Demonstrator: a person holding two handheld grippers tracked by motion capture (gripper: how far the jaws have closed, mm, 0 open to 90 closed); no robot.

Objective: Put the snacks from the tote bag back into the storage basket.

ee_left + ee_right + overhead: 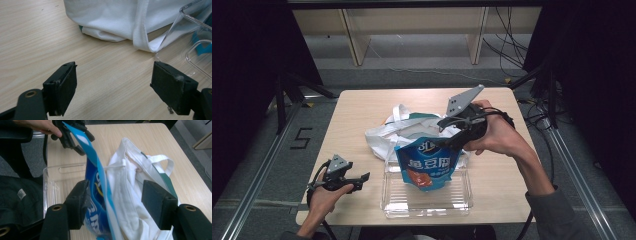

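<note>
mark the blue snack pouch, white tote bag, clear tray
blue snack pouch (428, 167), high view, printed front.
white tote bag (384, 135), high view, left side of cloth.
clear tray (427, 206), high view, near wall.

The snack pouch (428, 165) is bright blue with white lettering and an orange-red patch (low on its front). Behind it, the cloth tote bag (399, 131) is white with dark green trim.

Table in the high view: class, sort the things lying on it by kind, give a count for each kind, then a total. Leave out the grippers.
White cloth bag: 1
Blue snack pouch: 1
Clear plastic tray: 1
Total: 3
</note>
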